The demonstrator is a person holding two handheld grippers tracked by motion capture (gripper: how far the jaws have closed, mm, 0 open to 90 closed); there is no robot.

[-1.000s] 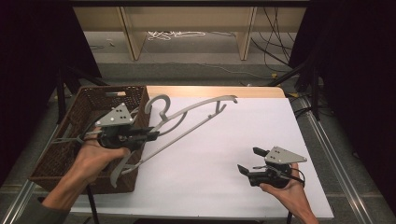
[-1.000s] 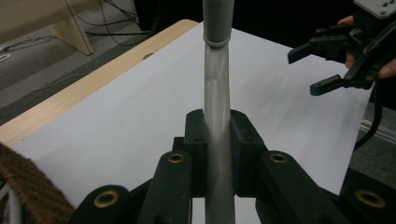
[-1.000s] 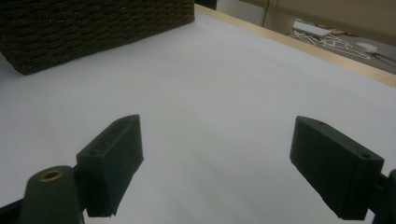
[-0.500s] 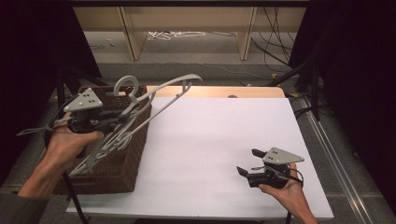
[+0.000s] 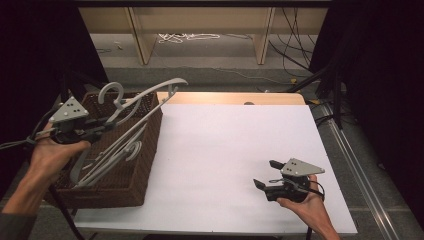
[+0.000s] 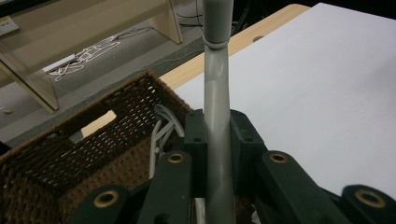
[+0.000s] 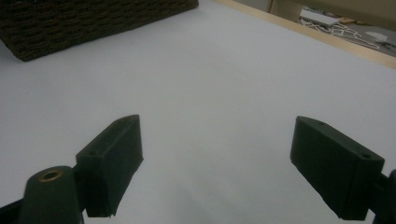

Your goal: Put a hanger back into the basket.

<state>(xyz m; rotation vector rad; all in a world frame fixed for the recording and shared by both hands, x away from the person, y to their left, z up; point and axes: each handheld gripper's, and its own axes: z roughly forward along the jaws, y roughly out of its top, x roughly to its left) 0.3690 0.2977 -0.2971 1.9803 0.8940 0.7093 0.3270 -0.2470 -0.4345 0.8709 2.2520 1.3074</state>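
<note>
My left gripper (image 5: 104, 127) is shut on a grey plastic hanger (image 5: 150, 92) and holds it tilted above the brown wicker basket (image 5: 148, 150) at the table's left side. In the left gripper view the hanger's bar (image 6: 217, 79) runs up between the pads of my left gripper (image 6: 217, 135), over the basket's rim (image 6: 70, 149). A few more grey hangers (image 5: 116, 154) lie inside the basket. My right gripper (image 5: 265, 174) rests low at the front right of the white table, open, with nothing between its jaws; the right gripper view shows it (image 7: 217, 158) over bare white surface.
The white table top (image 5: 235, 145) spreads between the basket and my right hand. A wooden strip (image 5: 235, 98) edges the table's far side. The basket's corner (image 7: 93, 18) sits far ahead of the right jaws. A metal rail (image 5: 357, 165) runs along the right.
My left hand has carried the hanger leftward, from the basket's right edge by the table to above the basket. The right hand and gripper have stayed still.
</note>
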